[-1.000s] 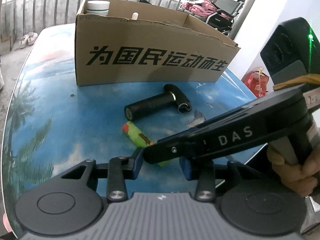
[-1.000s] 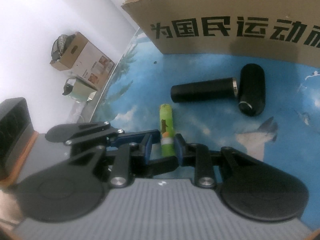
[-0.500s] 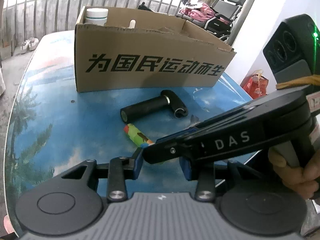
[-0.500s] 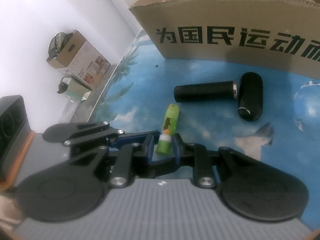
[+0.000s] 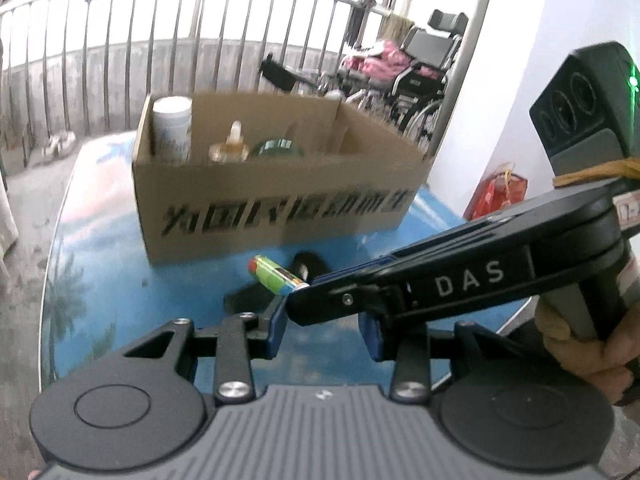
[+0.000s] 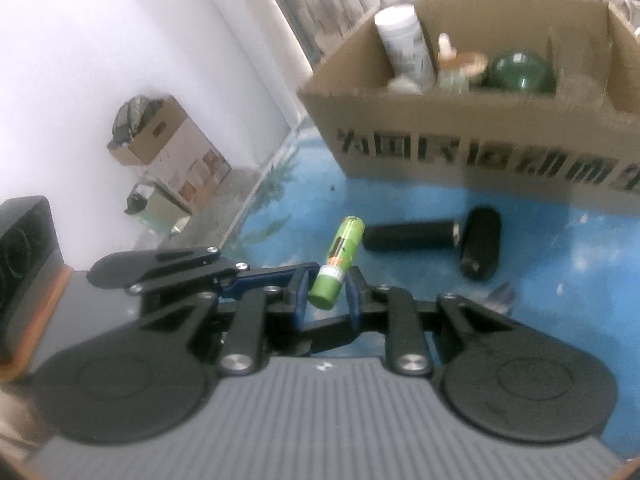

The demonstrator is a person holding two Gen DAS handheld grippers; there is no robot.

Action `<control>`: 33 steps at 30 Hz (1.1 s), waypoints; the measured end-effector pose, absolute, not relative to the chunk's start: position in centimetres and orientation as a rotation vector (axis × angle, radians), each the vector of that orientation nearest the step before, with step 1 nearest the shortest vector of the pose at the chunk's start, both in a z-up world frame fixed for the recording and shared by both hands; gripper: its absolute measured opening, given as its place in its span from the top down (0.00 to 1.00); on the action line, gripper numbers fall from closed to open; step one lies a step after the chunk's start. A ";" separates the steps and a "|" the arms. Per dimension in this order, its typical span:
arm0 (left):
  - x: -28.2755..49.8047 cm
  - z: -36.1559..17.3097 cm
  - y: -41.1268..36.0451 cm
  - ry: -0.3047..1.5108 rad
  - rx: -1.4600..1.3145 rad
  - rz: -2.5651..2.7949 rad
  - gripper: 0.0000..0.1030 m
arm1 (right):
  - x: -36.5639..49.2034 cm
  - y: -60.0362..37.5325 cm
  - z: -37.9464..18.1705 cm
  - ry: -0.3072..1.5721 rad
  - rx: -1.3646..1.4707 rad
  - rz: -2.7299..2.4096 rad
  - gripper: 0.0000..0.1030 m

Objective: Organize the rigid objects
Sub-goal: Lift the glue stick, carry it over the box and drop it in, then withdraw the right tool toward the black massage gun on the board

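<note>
My right gripper [image 6: 326,292] is shut on the lower end of a green tube [image 6: 340,256], which hangs tilted above the blue table [image 6: 560,264]. In the left wrist view the tube [image 5: 272,276] sticks out of the right gripper [image 5: 308,286], held by a person's hand [image 5: 592,344]. That gripper's finger crosses over the gap of my left gripper [image 5: 323,330], whose jaws stand apart with nothing gripped. A black T-shaped tool [image 6: 412,236] lies on the table before the cardboard box [image 6: 460,120], and is mostly hidden in the left view.
The box [image 5: 280,184] holds a white bottle [image 6: 404,48], a small dropper bottle and a green round thing [image 6: 516,72]. A metal railing and a wheelchair [image 5: 424,64] stand behind. On the floor are a smaller carton [image 6: 160,136] and a red bag [image 5: 496,196].
Both grippers have risen together. The green tube has come up off the table in the right gripper and now tilts upward. The inside of the box has come into view.
</note>
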State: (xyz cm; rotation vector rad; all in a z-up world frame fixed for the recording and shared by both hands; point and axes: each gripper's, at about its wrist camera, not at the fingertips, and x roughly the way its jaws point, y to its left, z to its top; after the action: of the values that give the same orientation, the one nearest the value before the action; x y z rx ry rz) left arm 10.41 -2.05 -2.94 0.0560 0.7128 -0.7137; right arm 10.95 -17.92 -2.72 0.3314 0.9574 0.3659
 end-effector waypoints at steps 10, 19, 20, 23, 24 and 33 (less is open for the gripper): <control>13.7 1.9 -6.6 0.586 0.077 -0.774 0.62 | 11.7 -22.5 3.2 0.762 0.319 0.313 0.81; 20.3 0.7 -10.6 0.611 0.073 -0.785 0.62 | 17.9 -28.3 2.8 0.760 0.340 0.266 0.81; 21.0 0.3 -10.7 0.620 0.070 -0.779 0.62 | 18.9 -28.9 2.4 0.775 0.349 0.270 0.81; 23.4 -0.9 -10.8 0.660 0.052 -0.766 0.62 | 21.3 -29.3 1.0 0.813 0.361 0.283 0.81; 24.3 -1.4 -10.8 0.677 0.043 -0.764 0.62 | 22.3 -29.5 0.5 0.828 0.360 0.286 0.81; 26.7 -3.3 -9.0 0.707 0.040 -0.743 0.45 | 28.3 -30.0 -4.2 0.947 0.328 0.220 0.75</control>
State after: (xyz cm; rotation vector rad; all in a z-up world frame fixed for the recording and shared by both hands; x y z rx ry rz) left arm 26.69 -9.03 -3.34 0.0397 0.7069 -0.7431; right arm 28.30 -29.96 -4.21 0.3279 0.9472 0.2200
